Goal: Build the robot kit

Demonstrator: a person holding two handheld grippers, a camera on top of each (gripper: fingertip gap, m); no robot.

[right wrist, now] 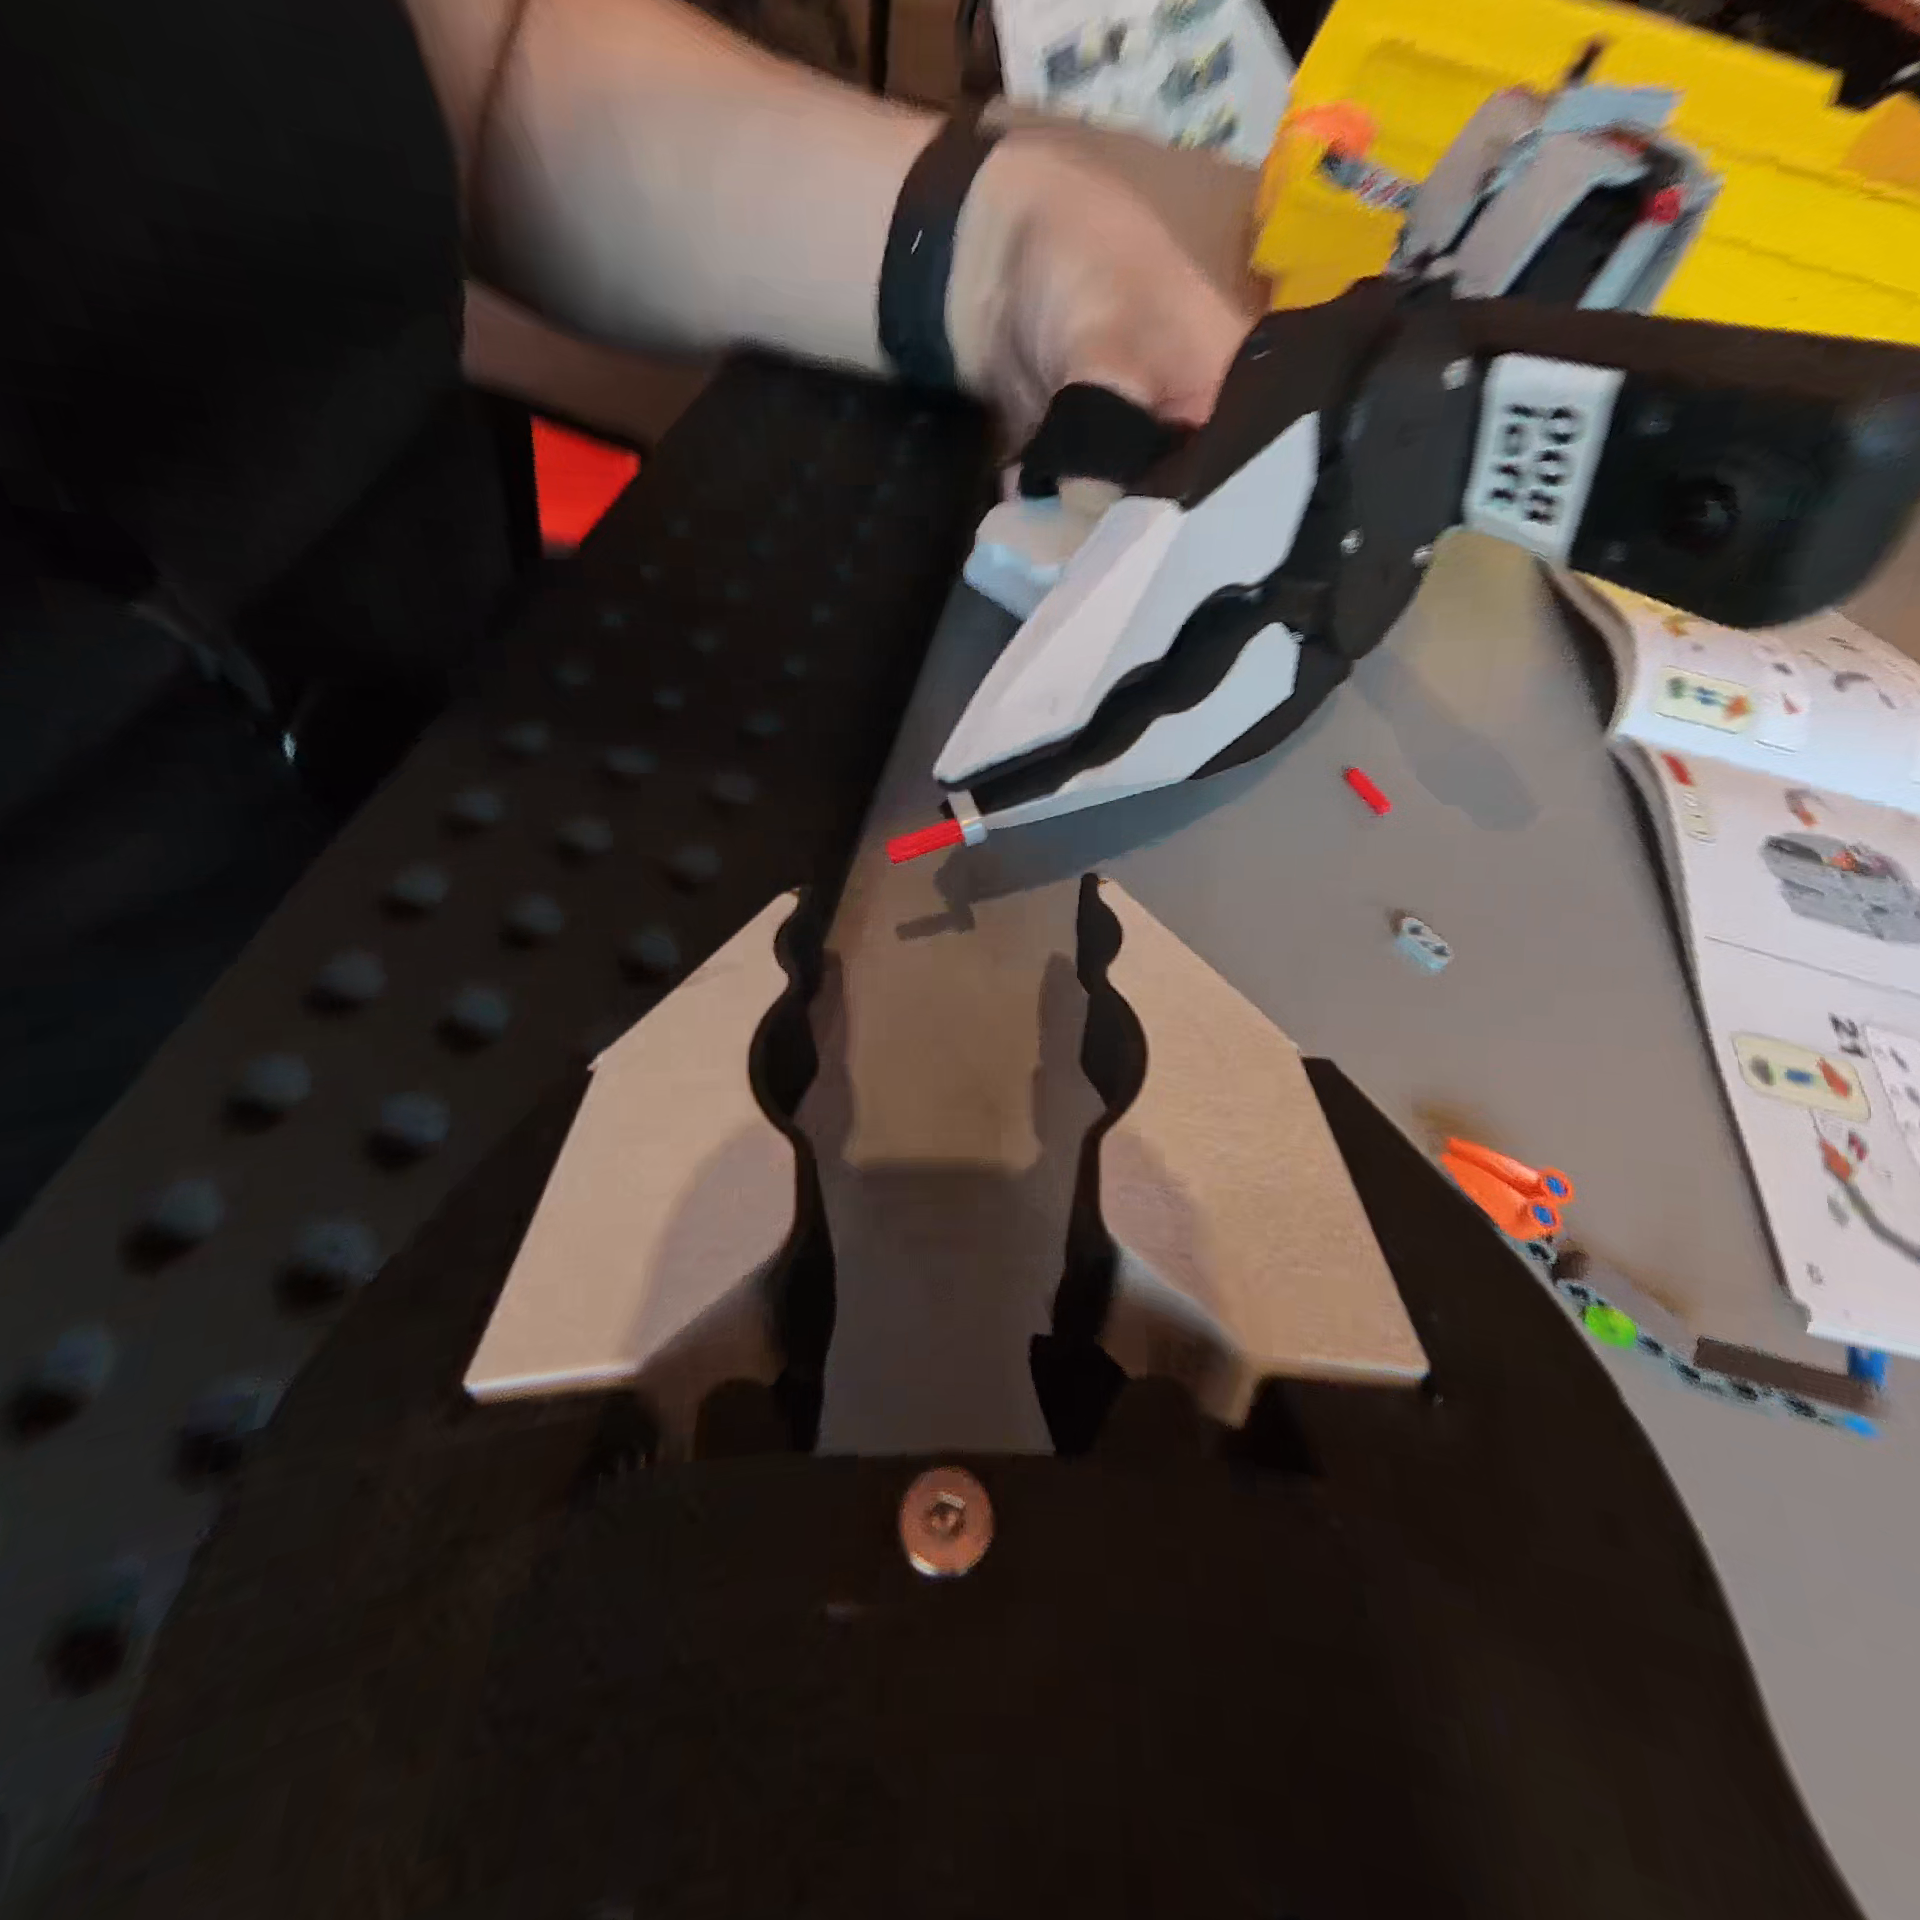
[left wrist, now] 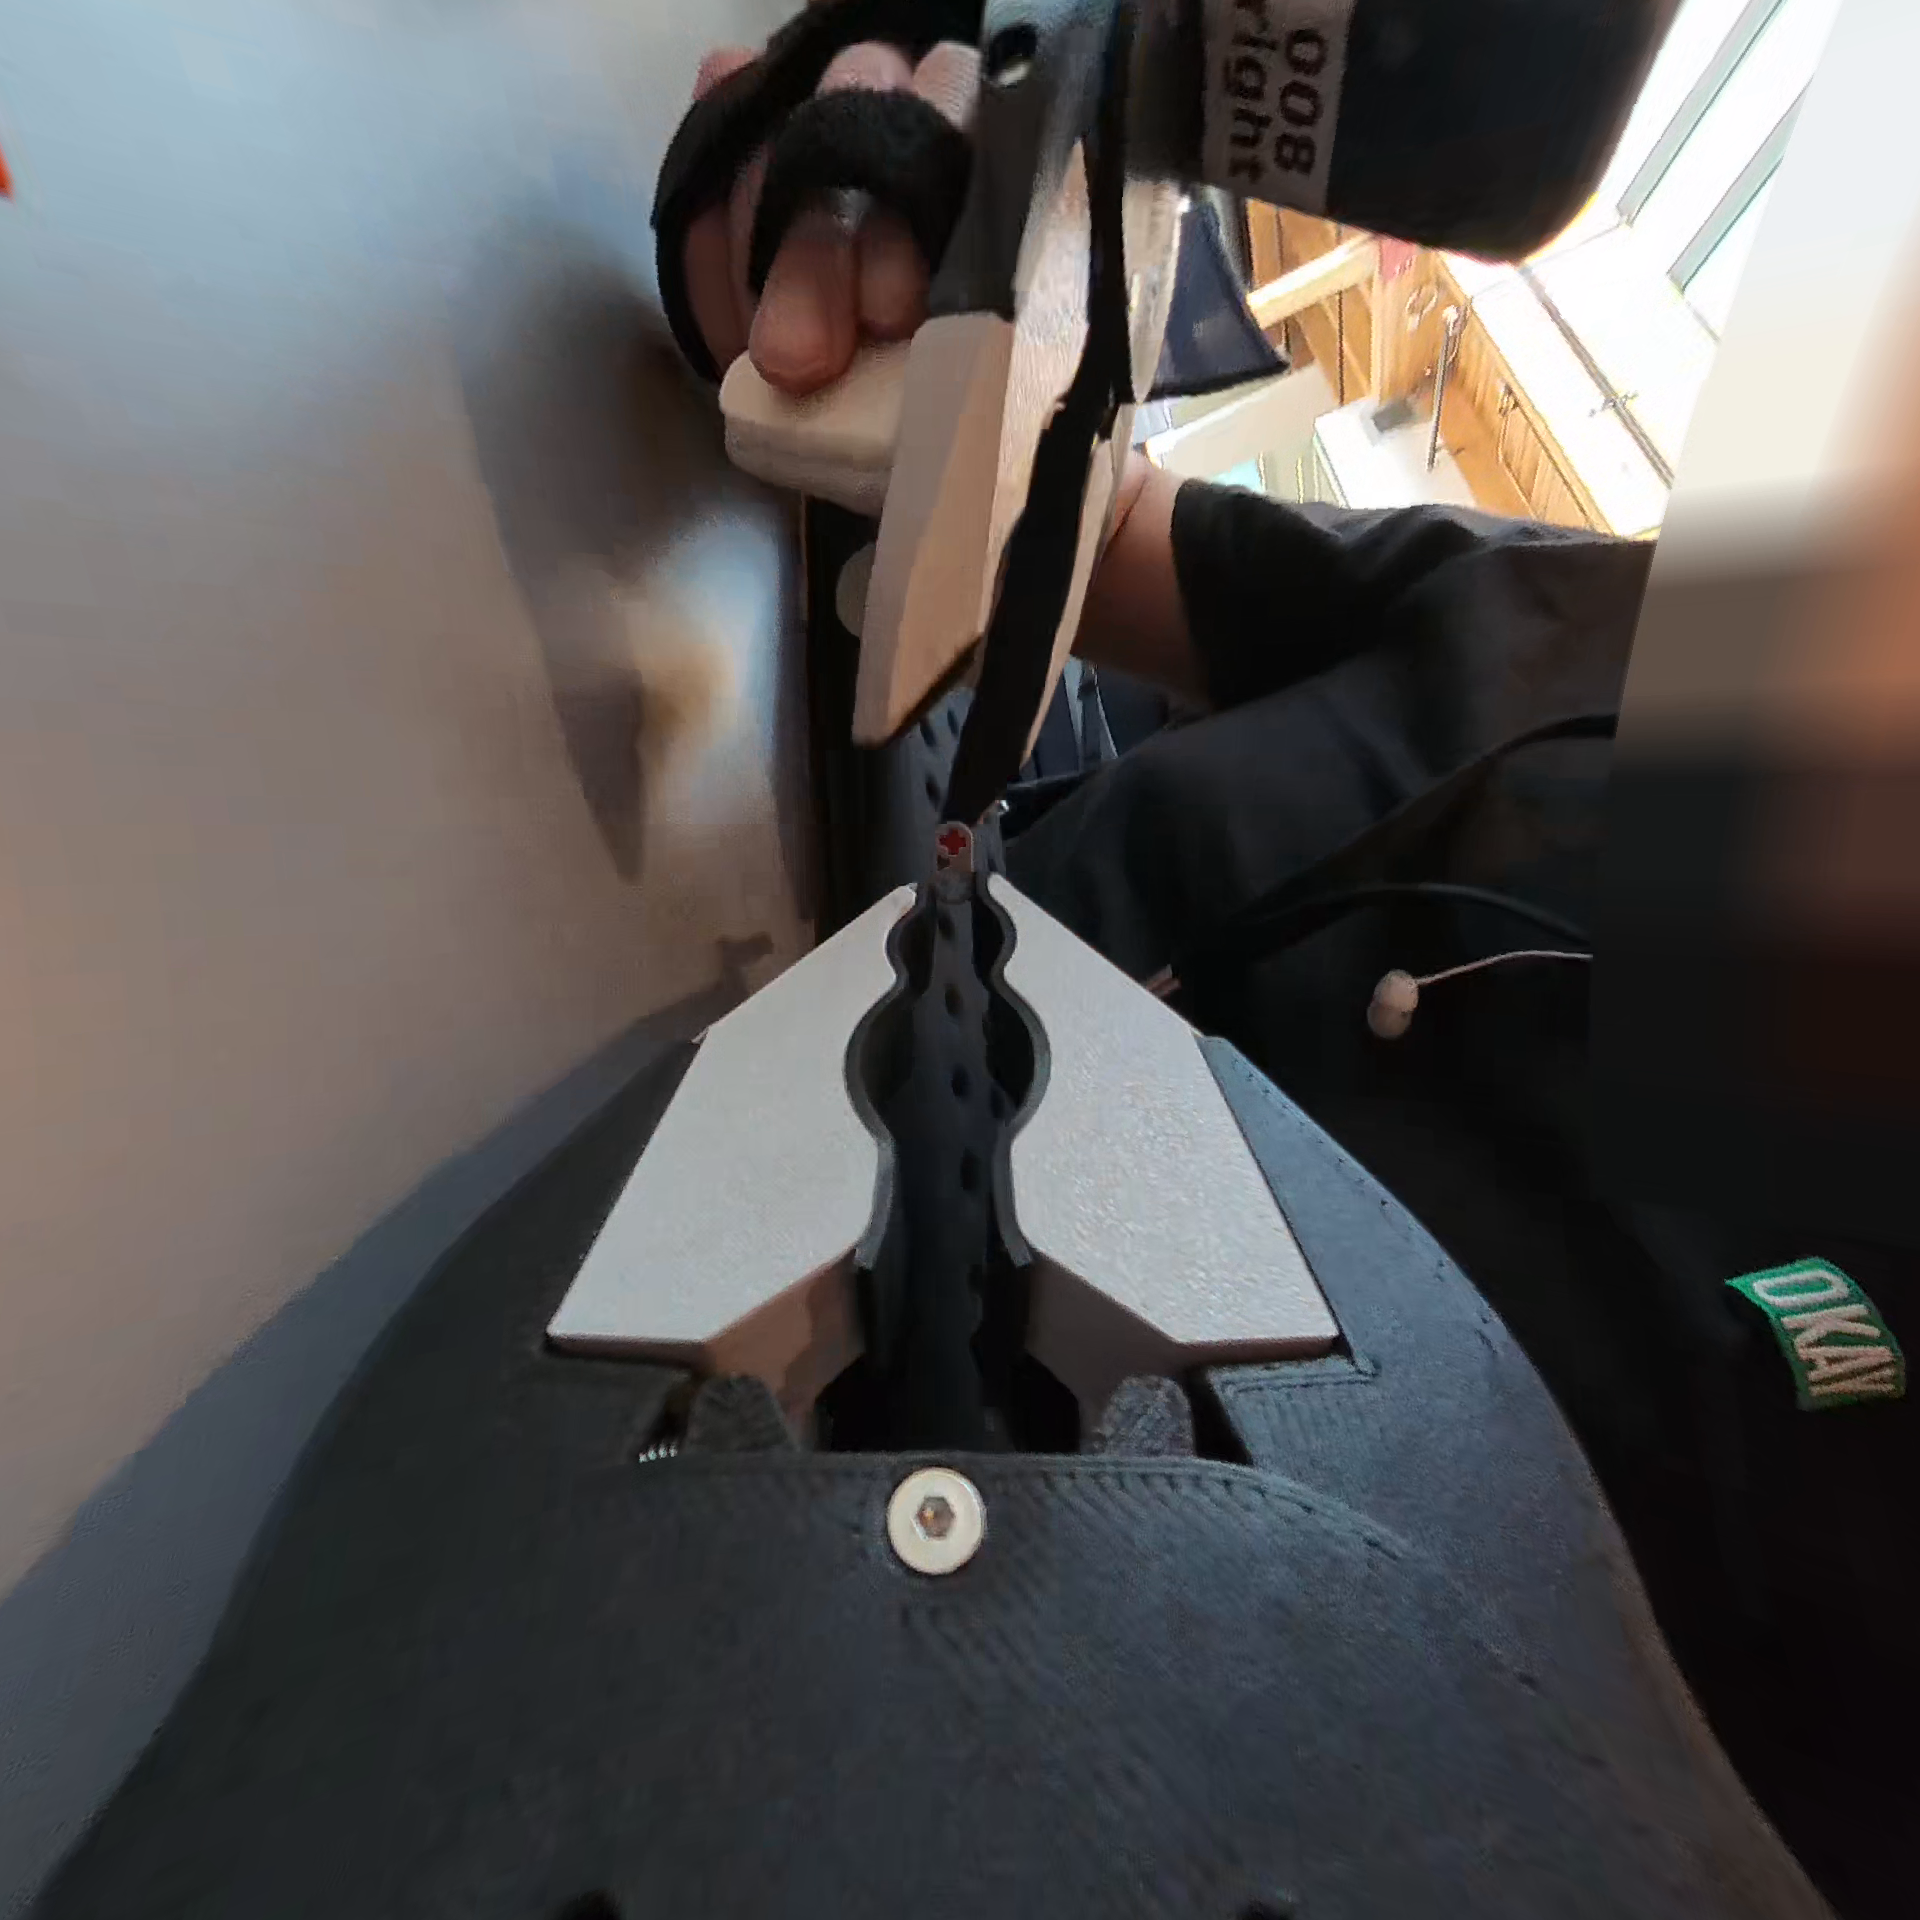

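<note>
Red axle pin (right wrist: 928, 837) clamped at left tongs' (right wrist: 971, 821) tips.

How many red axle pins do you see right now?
2. One red pin sticks out of the left gripper's shut tips; another red pin lies loose on the grey table. More may be hidden.

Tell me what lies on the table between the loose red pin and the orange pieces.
In the right wrist view, a small grey brick lies on the grey table between the loose red pin and the orange pieces; otherwise bare.
</note>
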